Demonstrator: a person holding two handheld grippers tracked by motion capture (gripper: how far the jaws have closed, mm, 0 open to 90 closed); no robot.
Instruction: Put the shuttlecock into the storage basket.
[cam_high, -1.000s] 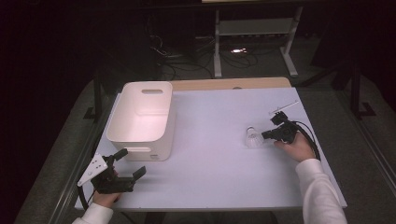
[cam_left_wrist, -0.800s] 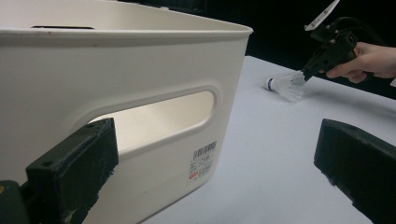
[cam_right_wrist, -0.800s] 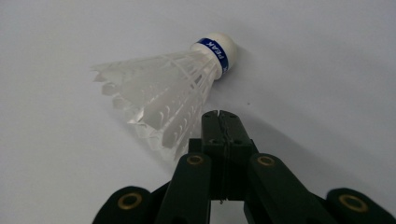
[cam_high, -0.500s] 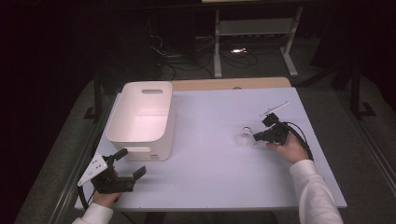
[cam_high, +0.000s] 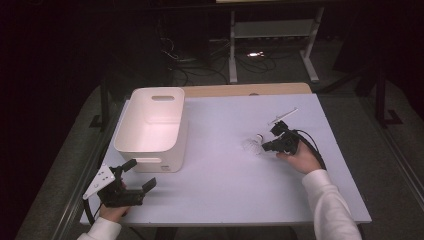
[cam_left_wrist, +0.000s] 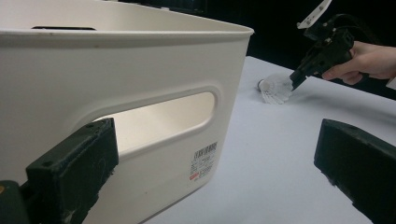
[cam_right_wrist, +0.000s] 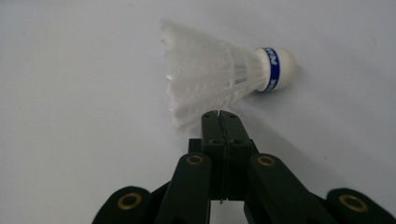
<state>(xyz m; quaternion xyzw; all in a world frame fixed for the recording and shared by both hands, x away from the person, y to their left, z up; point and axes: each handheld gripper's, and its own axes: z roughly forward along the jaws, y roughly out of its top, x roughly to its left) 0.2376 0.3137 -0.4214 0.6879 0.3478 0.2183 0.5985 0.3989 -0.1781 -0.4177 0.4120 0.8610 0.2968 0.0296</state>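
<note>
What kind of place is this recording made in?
Probably a lab or workshop set up for recording. A white table stands in a dark room, loose cables lie on the floor behind it, and a metal-framed bench stands beyond.

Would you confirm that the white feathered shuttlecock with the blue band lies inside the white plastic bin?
Not quite: the white feathered shuttlecock with the blue band lies on the pale table top, well right of the white plastic bin, at the tip of the right hand-held gripper. The high view shows it.
</note>
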